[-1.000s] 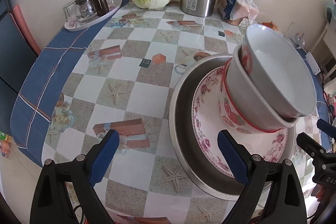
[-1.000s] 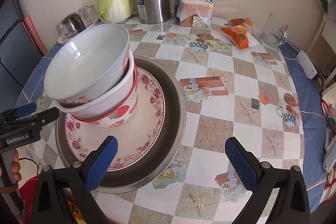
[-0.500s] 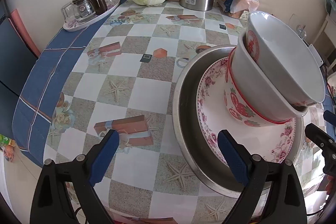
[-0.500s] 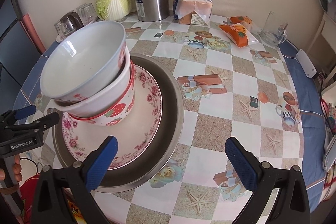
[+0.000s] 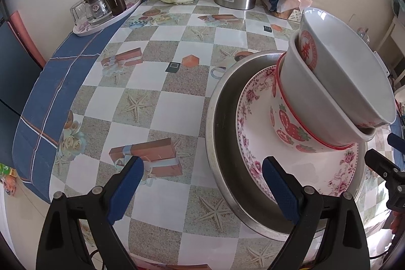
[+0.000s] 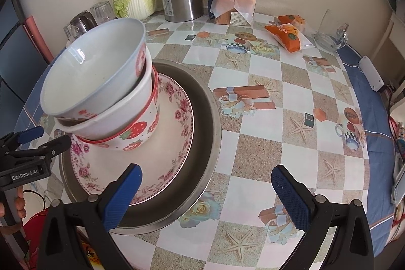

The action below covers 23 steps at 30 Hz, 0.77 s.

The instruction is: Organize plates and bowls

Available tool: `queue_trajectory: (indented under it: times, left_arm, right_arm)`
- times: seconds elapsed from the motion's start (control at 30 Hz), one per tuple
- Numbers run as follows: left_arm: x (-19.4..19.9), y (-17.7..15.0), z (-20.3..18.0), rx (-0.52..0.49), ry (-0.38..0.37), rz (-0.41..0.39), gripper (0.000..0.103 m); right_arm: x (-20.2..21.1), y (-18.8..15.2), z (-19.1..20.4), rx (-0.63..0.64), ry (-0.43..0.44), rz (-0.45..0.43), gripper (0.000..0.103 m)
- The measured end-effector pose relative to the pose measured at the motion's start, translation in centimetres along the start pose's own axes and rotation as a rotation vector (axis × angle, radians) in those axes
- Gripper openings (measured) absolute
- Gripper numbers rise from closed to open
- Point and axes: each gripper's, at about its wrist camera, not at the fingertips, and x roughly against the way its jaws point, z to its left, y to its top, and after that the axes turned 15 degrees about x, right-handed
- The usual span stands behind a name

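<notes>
Table (image 6: 253,82) with stacked bowls (image 6: 101,92)

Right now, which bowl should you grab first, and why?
Probably the top bowl: I'd bring the open right gripper up to its rim. It sits tilted in the bowl under it, above the strawberry bowl, flowered plate and metal pan, so nothing below comes out first. The left gripper is open too.

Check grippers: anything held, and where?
Nothing held. Left gripper and right gripper are both open and empty, near the stacked bowls.
</notes>
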Motion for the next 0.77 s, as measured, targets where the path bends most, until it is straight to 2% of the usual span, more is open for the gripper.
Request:
queue_trajectory:
  times: [0.77]
  left_arm:
    - [1.1,0.0,-0.5,-0.002,-0.043,-0.04,0.095]
  right_arm:
    - [0.1,0.0,-0.1,-0.004,0.001,-0.003,0.103]
